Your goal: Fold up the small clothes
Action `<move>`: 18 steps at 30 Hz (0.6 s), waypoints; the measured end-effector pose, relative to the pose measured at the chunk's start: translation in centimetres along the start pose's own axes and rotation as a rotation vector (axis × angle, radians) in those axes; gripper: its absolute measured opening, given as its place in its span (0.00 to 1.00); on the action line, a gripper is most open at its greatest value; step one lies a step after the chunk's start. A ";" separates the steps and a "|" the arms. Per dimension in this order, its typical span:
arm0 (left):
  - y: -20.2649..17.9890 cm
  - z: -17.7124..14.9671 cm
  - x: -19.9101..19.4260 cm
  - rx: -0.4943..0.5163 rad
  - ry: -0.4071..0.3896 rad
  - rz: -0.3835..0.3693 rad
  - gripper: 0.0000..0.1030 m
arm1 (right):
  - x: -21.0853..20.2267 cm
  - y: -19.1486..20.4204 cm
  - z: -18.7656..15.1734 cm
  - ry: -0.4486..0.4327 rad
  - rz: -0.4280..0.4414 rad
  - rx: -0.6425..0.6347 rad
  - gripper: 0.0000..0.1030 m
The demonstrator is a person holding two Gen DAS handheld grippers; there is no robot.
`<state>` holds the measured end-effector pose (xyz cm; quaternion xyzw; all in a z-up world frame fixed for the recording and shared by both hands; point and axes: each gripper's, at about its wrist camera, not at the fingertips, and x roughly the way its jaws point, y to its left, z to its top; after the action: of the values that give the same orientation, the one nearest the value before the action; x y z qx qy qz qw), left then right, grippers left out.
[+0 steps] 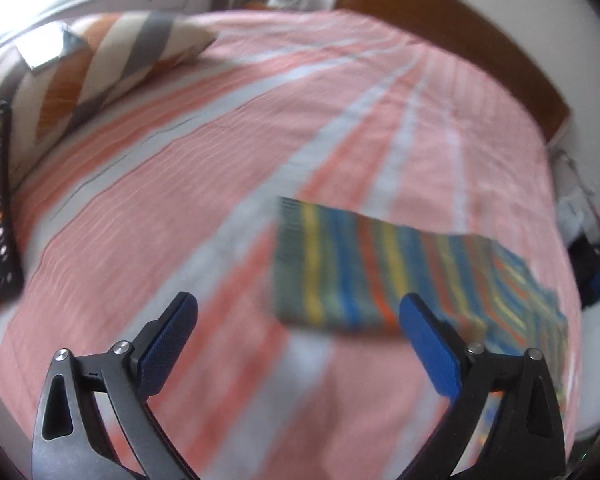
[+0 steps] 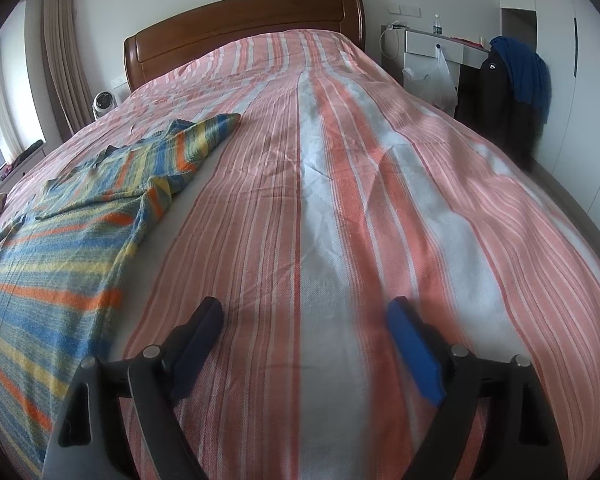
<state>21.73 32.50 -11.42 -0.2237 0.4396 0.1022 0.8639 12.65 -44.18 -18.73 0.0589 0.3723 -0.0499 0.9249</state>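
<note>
Left gripper (image 1: 298, 316) jaws spread, empty; striped shirt (image 1: 364, 268) just beyond, flat on the bed (image 1: 160, 184). Right gripper (image 2: 304, 322) jaws spread, empty; shirt left of them. Left view is blurred, shows pillow (image 1: 112, 64); right view shows headboard (image 2: 244, 24), nightstand (image 2: 436, 46).

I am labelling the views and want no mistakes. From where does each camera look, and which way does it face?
Left wrist: sits on the left gripper, looks down across the bed toward a striped pillow; open blue-padded fingers show, nothing between.
Right wrist: sits on the right gripper, looks along the bed to the headboard; open fingers show, nothing between.
Shared: the striped shirt, bedspread, headboard.
</note>
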 end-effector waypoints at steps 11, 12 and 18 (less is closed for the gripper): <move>-7.9 0.7 0.0 0.152 0.020 -0.087 0.02 | 0.0 0.0 0.0 0.000 0.001 -0.002 0.82; -10.1 0.8 -1.7 0.191 -0.006 -0.122 0.02 | 0.0 0.0 0.0 -0.001 0.001 -0.002 0.82; -27.3 -1.5 -9.6 0.472 -0.076 -0.388 0.02 | 0.2 0.0 0.1 -0.003 0.004 0.000 0.83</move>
<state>25.14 7.97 3.69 -0.0926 0.3674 -0.1615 0.9112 12.85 -44.18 -18.75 0.0593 0.3709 -0.0482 0.9255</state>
